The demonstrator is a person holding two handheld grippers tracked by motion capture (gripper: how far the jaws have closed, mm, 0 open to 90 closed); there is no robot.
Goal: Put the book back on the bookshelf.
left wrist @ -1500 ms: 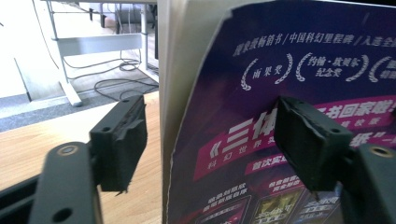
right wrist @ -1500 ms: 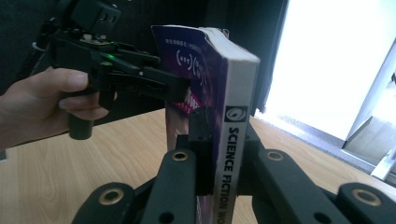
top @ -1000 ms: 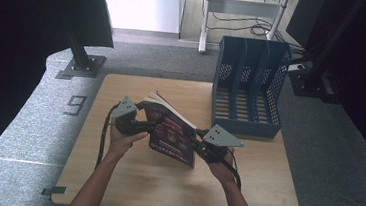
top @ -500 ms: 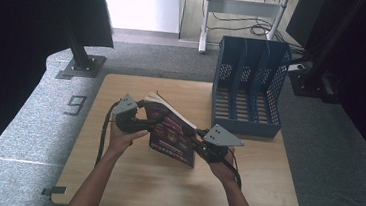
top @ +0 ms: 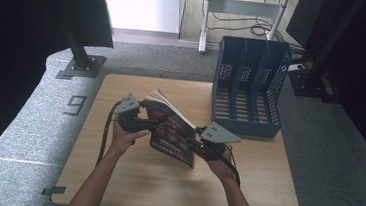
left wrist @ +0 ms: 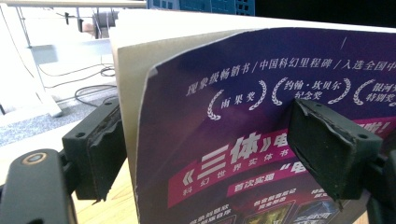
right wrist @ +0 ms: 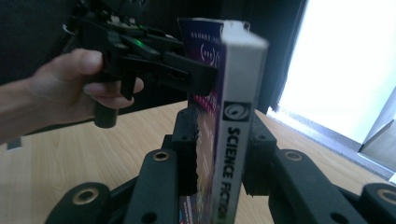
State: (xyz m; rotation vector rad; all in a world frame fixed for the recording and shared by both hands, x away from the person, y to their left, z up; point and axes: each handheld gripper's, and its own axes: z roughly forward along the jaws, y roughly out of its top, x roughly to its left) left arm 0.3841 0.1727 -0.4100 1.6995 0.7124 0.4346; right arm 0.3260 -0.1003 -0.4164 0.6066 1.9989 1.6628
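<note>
Both grippers' fingers pinch the book [top: 172, 133] upright on edge, spine toward the right gripper [top: 206, 146].

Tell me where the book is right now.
In the high view the book is held up over the middle of the wooden table, between the left gripper and right gripper, left of the blue file rack.

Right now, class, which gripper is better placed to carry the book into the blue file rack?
Probably the right gripper: it clamps the book at its spine and sits nearer the blue file rack. The left gripper grips the far edge.
</note>
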